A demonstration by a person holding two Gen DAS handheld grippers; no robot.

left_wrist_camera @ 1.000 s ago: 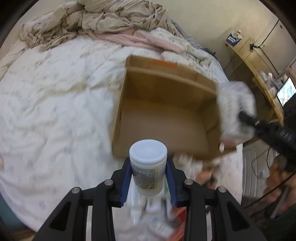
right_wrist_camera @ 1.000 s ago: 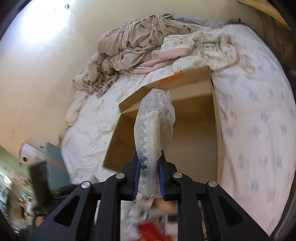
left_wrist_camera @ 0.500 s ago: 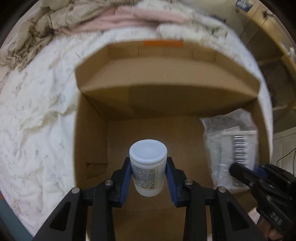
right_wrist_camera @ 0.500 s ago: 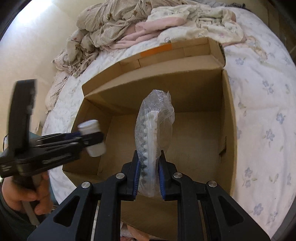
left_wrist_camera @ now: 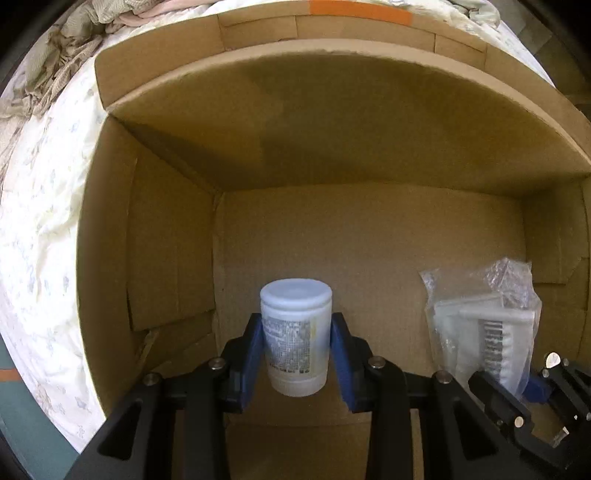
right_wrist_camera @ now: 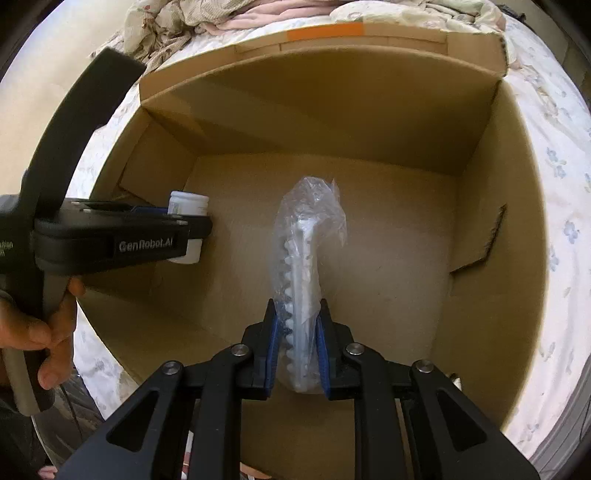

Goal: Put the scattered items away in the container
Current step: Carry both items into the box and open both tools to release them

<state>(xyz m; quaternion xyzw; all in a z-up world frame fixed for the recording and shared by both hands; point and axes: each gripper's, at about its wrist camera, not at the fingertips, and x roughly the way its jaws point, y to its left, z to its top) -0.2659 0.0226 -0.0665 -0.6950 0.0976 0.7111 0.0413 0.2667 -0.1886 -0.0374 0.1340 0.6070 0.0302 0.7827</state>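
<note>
An open cardboard box (left_wrist_camera: 332,155) lies on a white bed; it also shows in the right wrist view (right_wrist_camera: 491,206). My left gripper (left_wrist_camera: 297,343) is shut on a white plastic jar (left_wrist_camera: 295,332) with a printed label, held inside the box above its floor at the left side. The jar also shows in the right wrist view (right_wrist_camera: 188,205). My right gripper (right_wrist_camera: 297,332) is shut on a clear plastic bag holding a white toothed part (right_wrist_camera: 306,258), inside the box near its middle. The bag also shows in the left wrist view (left_wrist_camera: 487,325).
The box floor (right_wrist_camera: 388,258) is bare cardboard with a loose flap at the left wall (left_wrist_camera: 166,314). Crumpled blankets (right_wrist_camera: 207,18) lie behind the box on the flowered sheet (right_wrist_camera: 554,184). A hand (right_wrist_camera: 40,332) holds the left gripper's handle.
Both grippers have moved forward and down from above the bed into the box, each keeping hold of its item. The box walls now fill both views.
</note>
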